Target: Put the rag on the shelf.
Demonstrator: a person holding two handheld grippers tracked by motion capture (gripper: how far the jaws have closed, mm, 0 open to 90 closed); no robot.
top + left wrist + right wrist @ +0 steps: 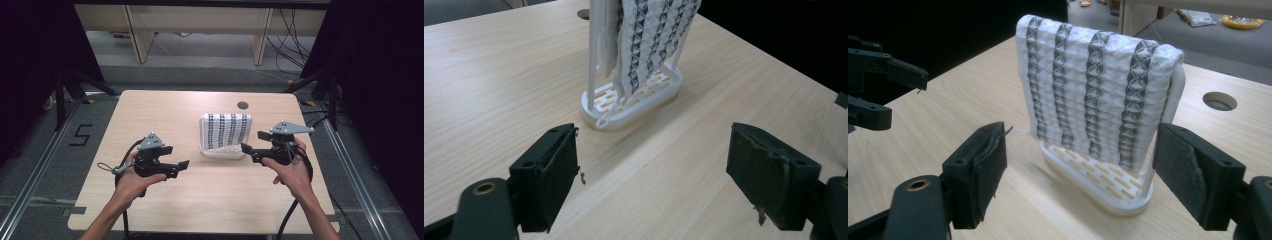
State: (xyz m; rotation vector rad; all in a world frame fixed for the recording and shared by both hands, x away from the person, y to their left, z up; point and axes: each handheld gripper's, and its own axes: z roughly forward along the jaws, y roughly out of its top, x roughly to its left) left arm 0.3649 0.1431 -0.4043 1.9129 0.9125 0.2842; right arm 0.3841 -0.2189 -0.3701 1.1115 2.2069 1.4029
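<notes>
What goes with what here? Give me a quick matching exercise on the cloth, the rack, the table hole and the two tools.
1. cloth
2. rack
3. cable hole
4. left tool and right tool

a. open, holding nothing
b. draped over the rack
c. white, standing on the table
d. in the tabletop beyond the rack

Pairs: 1-b, 2-c, 3-d, 4-a

I see a pale wooden table [165, 200] with rounded corners. Near its far edge, right of the middle, there is a round cable hole [243, 105]. Past the far edge stands a light wooden desk frame [139, 37] on the grey floor [200, 55], with loose black cables [290, 40] trailing at its right end. Off the tabletop's left edge, a black number five [81, 135] is marked on the floor, beside a metal rail [35, 175]. Black curtains [380, 75] hang on both sides.
</notes>
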